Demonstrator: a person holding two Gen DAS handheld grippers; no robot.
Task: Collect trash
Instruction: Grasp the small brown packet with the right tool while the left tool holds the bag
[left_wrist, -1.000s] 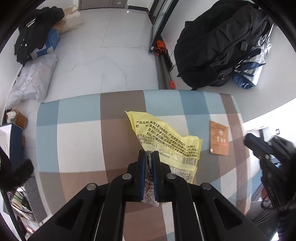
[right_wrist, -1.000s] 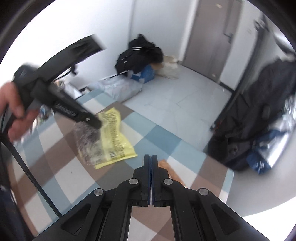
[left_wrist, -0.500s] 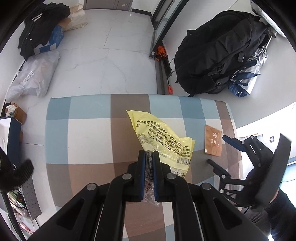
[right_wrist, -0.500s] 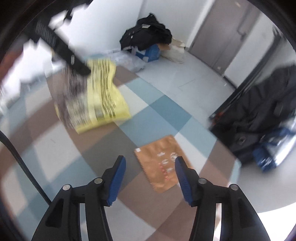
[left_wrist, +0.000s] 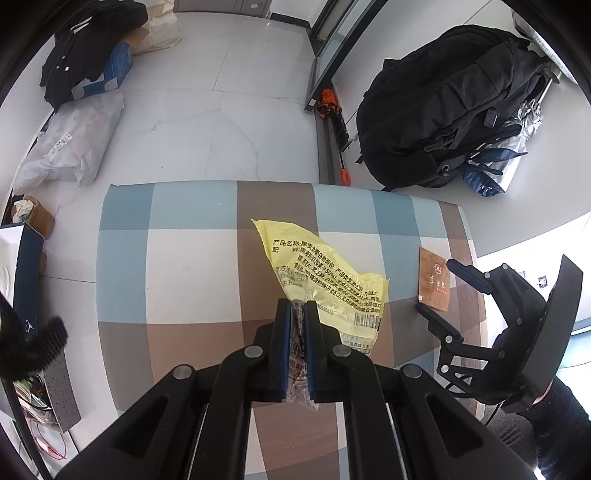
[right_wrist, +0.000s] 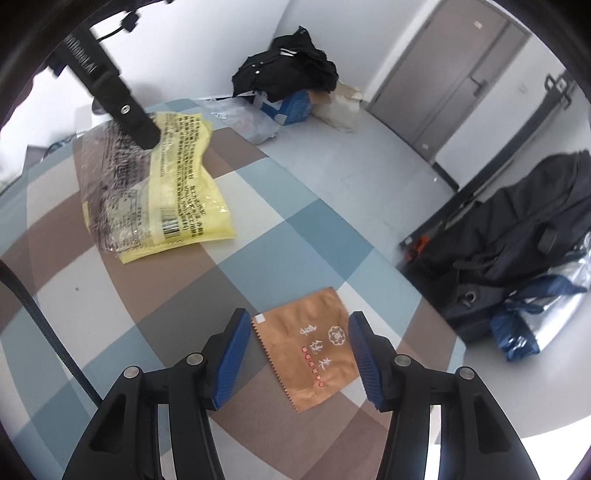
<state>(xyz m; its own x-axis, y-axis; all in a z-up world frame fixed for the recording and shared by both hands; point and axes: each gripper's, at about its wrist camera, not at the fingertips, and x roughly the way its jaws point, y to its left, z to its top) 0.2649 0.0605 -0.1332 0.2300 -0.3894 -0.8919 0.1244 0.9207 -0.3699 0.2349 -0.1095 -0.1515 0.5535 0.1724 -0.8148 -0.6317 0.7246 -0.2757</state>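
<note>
My left gripper (left_wrist: 297, 314) is shut on the clear end of a yellow plastic food bag (left_wrist: 321, 273), which hangs above the checked tabletop (left_wrist: 184, 258). The bag also shows in the right wrist view (right_wrist: 177, 173), with the left gripper (right_wrist: 147, 138) pinching it. A small brown sachet (right_wrist: 310, 350) with white characters lies flat near the table's right edge; it also shows in the left wrist view (left_wrist: 434, 282). My right gripper (right_wrist: 297, 347) is open, its blue pads on either side of the sachet, just above it. It shows in the left wrist view (left_wrist: 439, 291) too.
On the floor beyond the table lie a black backpack (left_wrist: 450, 110) with a silver-blue bag, an orange-handled tool (left_wrist: 332, 118), a white plastic sack (left_wrist: 70, 144), and a black jacket on a blue box (left_wrist: 92, 59). A grey door (right_wrist: 450, 74) stands behind.
My right gripper has opened and come down over the brown sachet, which now sits between its pads. My left gripper has kept its hold on the yellow bag and lifted a little.
</note>
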